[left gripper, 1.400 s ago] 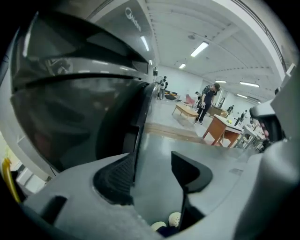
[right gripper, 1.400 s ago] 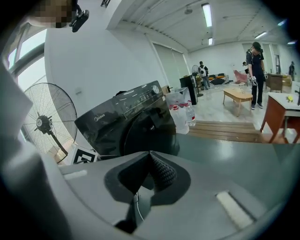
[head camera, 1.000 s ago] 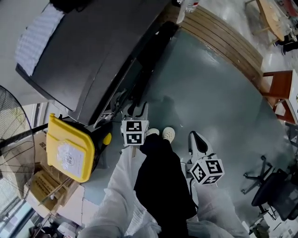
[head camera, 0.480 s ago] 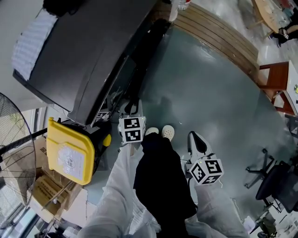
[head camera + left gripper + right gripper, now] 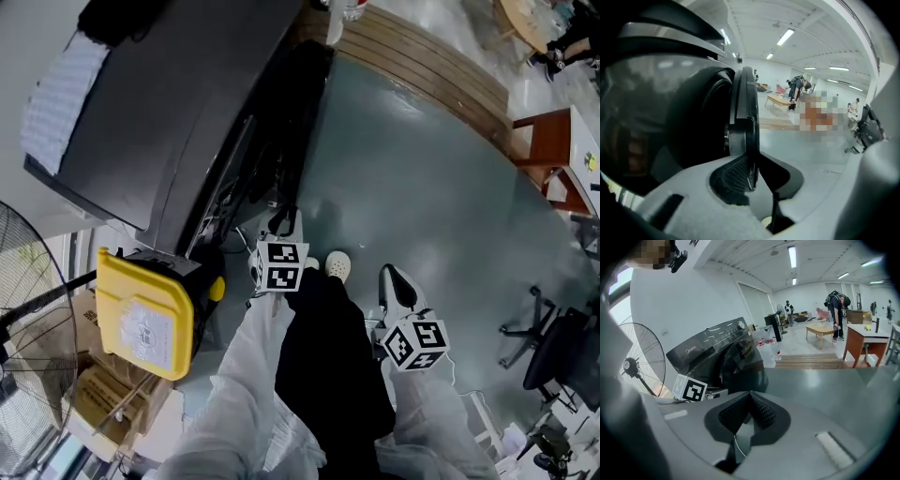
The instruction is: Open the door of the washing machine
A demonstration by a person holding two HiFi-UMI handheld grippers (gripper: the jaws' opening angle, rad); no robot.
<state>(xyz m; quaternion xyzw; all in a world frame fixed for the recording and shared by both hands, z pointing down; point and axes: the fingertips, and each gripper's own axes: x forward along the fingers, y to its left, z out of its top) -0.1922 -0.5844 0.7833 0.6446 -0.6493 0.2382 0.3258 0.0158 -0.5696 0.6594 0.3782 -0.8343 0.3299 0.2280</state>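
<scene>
The dark grey washing machine [image 5: 159, 112] fills the upper left of the head view. Its round door [image 5: 281, 141] stands ajar, and the dark drum opening [image 5: 689, 131] shows beside it in the left gripper view. My left gripper [image 5: 284, 221] is at the door's free edge. Its jaws have just been closing, and they now stand shut on the door's rim [image 5: 746, 117], which runs up from between the pads [image 5: 736, 171]. My right gripper [image 5: 396, 281] hangs over the floor to the right, away from the machine, shut with nothing between its pads [image 5: 761, 411].
A yellow-lidded bin [image 5: 145, 314], a standing fan [image 5: 28, 309] and cardboard boxes [image 5: 94, 394] crowd the left. A wooden platform [image 5: 441, 75] curves behind the machine. An office chair [image 5: 562, 352] and a wooden table [image 5: 553, 159] stand at the right. The person's legs are below.
My left gripper has shifted slightly right, away from the machine's front, and the door's edge has come with it. The right gripper has hardly moved.
</scene>
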